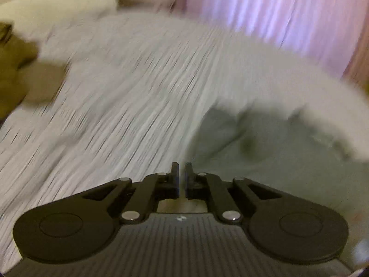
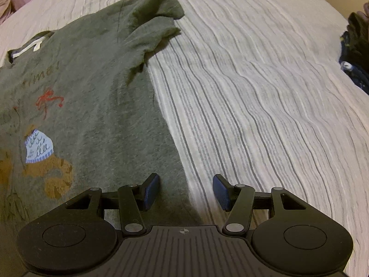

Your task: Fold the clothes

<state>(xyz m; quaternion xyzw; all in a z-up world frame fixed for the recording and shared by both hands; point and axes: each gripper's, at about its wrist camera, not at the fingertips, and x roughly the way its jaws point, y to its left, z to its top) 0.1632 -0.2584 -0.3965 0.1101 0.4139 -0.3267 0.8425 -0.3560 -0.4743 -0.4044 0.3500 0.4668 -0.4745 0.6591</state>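
Right wrist view, sharp: right gripper [image 2: 185,190] has its jaws spread wide, released, nothing between the blue-padded fingertips [image 2: 152,190]. Left pad sits over the grey-green t-shirt [image 2: 92,106]; right pad sits over the striped white bedspread [image 2: 253,92]; the shirt's right side edge runs up between the two pads. Contact with the cloth cannot be told from this angle. The shirt lies flat, front up, filling the left half of the view, collar away from the gripper. Printed front graphic [image 2: 39,159]: brown animal shape with a light blue patterned patch, above it a red bow-like scribble [image 2: 47,101], above that cursive lettering of which "time!" [image 2: 45,72] is readable; the start of the word runs out of frame. Farther on, the neckline with a white inner band [image 2: 27,47], and the short sleeve [image 2: 156,20] bunched and folded over on itself near the far edge. Dark clothing pile [image 2: 355,53] at the far right edge, well apart from the shirt. Left wrist view, heavily motion-blurred: left gripper [image 1: 182,177] has its jaws nearly together, a narrow slit between them, nothing visibly pinched. Grey-green cloth lies ahead and to its right. Beyond, brown garments [image 1: 20,73] at left, pale pillows [image 1: 57,7] and a pink curtain [image 1: 276,11] at the back.
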